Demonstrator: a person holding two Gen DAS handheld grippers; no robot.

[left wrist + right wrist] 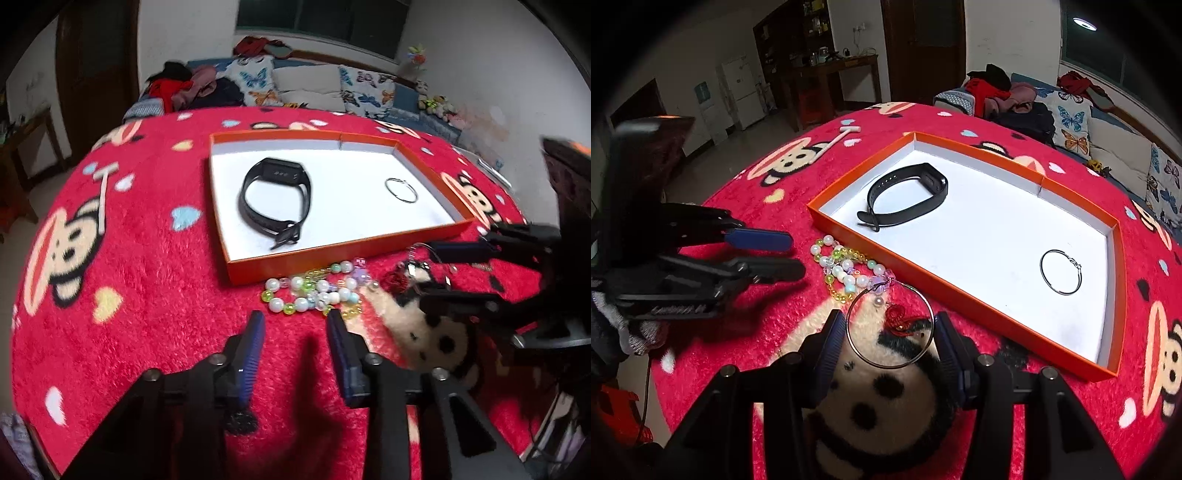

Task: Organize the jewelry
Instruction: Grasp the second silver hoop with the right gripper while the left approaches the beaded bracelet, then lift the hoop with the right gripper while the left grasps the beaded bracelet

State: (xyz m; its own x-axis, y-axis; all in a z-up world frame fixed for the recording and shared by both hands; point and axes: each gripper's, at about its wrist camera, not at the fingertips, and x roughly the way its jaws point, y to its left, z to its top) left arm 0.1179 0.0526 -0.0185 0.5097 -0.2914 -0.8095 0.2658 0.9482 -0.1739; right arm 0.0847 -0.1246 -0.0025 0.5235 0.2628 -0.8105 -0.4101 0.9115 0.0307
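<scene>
Since the orange box [964, 295] on the red surface [768, 325] already has the watch band [908, 195] and one hoop, I'd lift gently: right tongs [890, 332] pinch the big hoop earring [857, 345], left tongs [295, 325] hang half-open, empty, beside the beads [314, 291].

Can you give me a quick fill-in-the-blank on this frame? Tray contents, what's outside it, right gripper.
1. Inside the orange tray lie a black wristband and a thin metal ____.
2. The bead bracelets lie ____ the tray, on the red blanket.
3. The right gripper holds a large hoop earring with a ____ ornament.

Missing words: ring; outside; red
</scene>
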